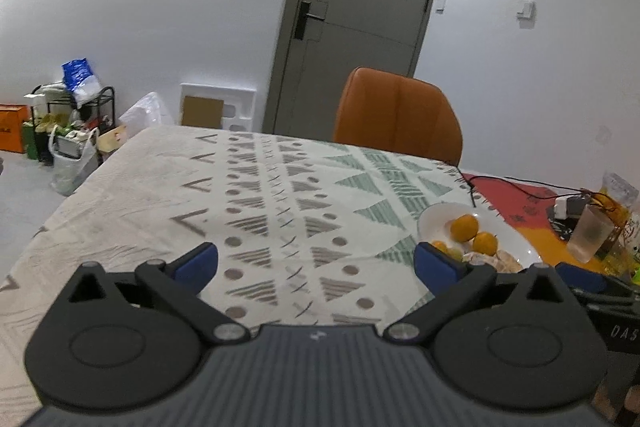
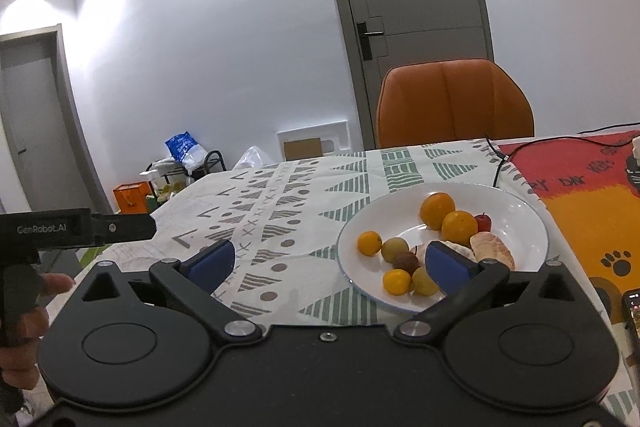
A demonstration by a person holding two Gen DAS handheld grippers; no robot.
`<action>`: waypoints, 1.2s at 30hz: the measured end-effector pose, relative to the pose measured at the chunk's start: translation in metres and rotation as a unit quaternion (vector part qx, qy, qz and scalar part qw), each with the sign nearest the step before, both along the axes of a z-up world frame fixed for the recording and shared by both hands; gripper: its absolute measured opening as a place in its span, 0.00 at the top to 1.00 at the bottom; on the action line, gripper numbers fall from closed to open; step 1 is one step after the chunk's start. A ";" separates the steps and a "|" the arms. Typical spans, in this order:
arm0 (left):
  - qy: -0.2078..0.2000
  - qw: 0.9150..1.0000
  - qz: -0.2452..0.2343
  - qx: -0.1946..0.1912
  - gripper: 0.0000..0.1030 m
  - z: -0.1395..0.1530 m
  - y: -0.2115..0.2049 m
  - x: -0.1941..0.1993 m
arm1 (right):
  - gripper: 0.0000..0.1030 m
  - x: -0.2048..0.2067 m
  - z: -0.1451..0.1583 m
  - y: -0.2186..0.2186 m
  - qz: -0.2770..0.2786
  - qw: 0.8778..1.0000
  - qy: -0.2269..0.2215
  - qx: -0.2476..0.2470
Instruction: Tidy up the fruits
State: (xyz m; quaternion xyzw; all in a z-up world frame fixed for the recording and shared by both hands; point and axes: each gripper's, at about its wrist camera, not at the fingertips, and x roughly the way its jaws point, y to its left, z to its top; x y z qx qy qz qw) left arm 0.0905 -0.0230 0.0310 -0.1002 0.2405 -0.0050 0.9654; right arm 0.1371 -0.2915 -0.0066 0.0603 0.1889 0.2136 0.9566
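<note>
A white plate (image 2: 516,211) on the patterned tablecloth holds several fruits: two oranges (image 2: 438,209), small yellow and green fruits (image 2: 396,281), a dark red lychee (image 2: 406,262), a small red fruit (image 2: 483,223) and peeled citrus segments (image 2: 494,251). My right gripper (image 2: 330,263) stands open just short of the plate's near rim, nothing between its blue pads. In the left wrist view the plate (image 1: 434,219) lies to the right with two oranges (image 1: 464,227) showing. My left gripper (image 1: 316,263) hangs open over bare cloth, left of the plate.
An orange chair (image 2: 454,103) stands behind the table's far edge. A black cable (image 2: 496,163) runs past the plate onto a red and orange mat (image 2: 580,195). A plastic cup (image 1: 590,233) and packets sit at the right. A phone (image 2: 634,315) lies near right. A hand (image 2: 24,311) holds the other gripper at left.
</note>
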 end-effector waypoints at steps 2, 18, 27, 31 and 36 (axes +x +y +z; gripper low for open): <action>0.003 1.000 0.005 0.002 0.00 0.000 0.002 -0.005 | 0.00 -0.003 0.000 0.001 0.001 1.000 0.001 -0.003; 0.021 0.999 0.027 0.043 0.00 0.003 0.002 -0.042 | 0.00 -0.029 0.005 -0.010 -0.014 1.000 0.001 -0.016; 0.034 0.998 0.031 0.052 0.00 -0.005 0.003 -0.051 | 0.00 -0.038 0.000 -0.013 -0.019 1.000 0.012 -0.020; 0.040 0.998 0.029 0.050 0.00 -0.010 0.004 -0.052 | 0.00 -0.040 -0.006 -0.012 -0.026 0.999 0.021 -0.028; 0.047 0.998 0.016 0.047 0.00 -0.016 0.003 -0.050 | 0.00 -0.043 -0.010 -0.013 -0.038 0.999 0.023 -0.022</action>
